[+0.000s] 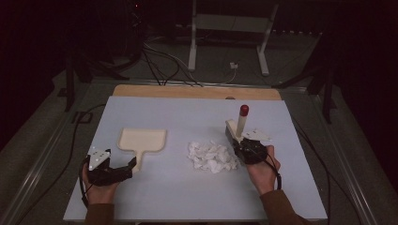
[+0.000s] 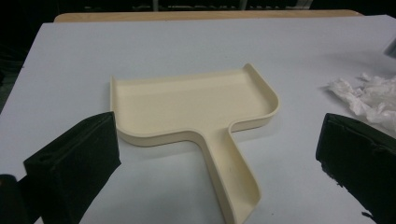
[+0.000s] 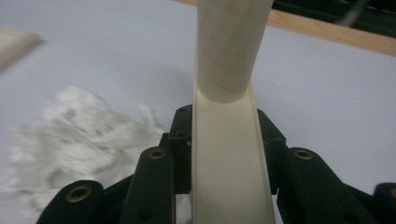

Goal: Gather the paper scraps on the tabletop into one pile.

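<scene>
A cream dustpan (image 1: pixel 142 139) (image 2: pixel 196 105) lies flat on the pale mat, left of centre, its handle pointing toward me. My left gripper (image 1: pixel 131 165) (image 2: pixel 217 140) rests on the mat, open, one jaw on each side of that handle and apart from it. A heap of crumpled white paper (image 1: pixel 212 156) (image 2: pixel 369 95) (image 3: pixel 79 140) lies mid-table. Just to its right, my right gripper (image 1: pixel 237 140) (image 3: pixel 229 154) is shut on the cream brush (image 1: pixel 241 123) (image 3: pixel 229 140), whose red-capped handle (image 1: pixel 244 110) stands upright. The bristles are hidden.
The pale mat (image 1: pixel 187 192) covers a wooden table whose bare edge (image 1: pixel 197 91) shows at the back. Cables trail on the dark floor (image 1: pixel 159 65) beyond, near a white frame's legs (image 1: pixel 263 51). A cable runs along the table's left side (image 1: pixel 75 136).
</scene>
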Demonstrator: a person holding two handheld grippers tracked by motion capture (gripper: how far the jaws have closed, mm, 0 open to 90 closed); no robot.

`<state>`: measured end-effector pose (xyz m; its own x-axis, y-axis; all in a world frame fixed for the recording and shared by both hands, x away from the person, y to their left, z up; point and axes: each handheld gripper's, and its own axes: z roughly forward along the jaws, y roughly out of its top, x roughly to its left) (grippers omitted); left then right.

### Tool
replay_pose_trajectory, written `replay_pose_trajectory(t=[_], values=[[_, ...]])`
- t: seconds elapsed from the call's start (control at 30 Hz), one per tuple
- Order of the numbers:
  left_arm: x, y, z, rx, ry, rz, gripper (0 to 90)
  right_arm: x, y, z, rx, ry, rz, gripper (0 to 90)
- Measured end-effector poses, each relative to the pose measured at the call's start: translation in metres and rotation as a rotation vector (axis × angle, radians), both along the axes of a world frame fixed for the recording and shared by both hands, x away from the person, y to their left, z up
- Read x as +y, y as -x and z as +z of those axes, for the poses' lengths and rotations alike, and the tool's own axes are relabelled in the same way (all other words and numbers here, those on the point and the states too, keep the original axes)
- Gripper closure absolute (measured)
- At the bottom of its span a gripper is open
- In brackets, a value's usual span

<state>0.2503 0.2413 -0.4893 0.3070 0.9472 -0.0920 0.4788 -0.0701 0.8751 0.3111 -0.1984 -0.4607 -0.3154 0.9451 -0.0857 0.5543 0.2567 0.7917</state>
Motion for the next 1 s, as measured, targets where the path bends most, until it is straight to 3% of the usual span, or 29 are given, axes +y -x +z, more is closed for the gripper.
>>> replay_pose_trajectory(t=[0.13, 0.23, 0.47, 0.53, 0.6, 0.77, 0.9, 1.0], values=[[-0.001, 0.0, 0.0, 0.002, -0.002, -0.003, 0.6, 0.005, 0.003, -0.01, 0.017, 0.029, -0.061, 67.8], [-0.001, 0.0, 0.0, 0.003, -0.003, -0.004, 0.6, 0.013, 0.005, -0.016, 0.032, 0.019, -0.066, 67.8], [-0.001, 0.0, 0.0, 0.003, -0.002, -0.004, 0.6, 0.035, 0.005, -0.016, 0.05, -0.007, -0.008, 67.8], [-0.001, 0.0, 0.0, 0.002, -0.002, -0.005, 0.6, 0.038, 0.005, -0.015, 0.066, -0.042, 0.018, 67.8], [-0.001, 0.0, 0.0, 0.001, -0.001, -0.005, 0.6, 0.041, 0.005, -0.015, 0.065, -0.036, 0.042, 67.8], [0.0, 0.0, 0.0, 0.0, 0.001, -0.003, 0.6, 0.03, 0.003, -0.011, 0.042, -0.058, 0.045, 67.8], [-0.001, 0.0, 0.0, 0.003, -0.003, -0.005, 0.6, 0.016, -0.001, -0.007, 0.017, -0.048, 0.044, 67.8], [-0.001, 0.001, -0.001, 0.006, -0.001, -0.002, 0.6, 0.004, -0.004, -0.005, 0.007, -0.031, 0.074, 67.7]])
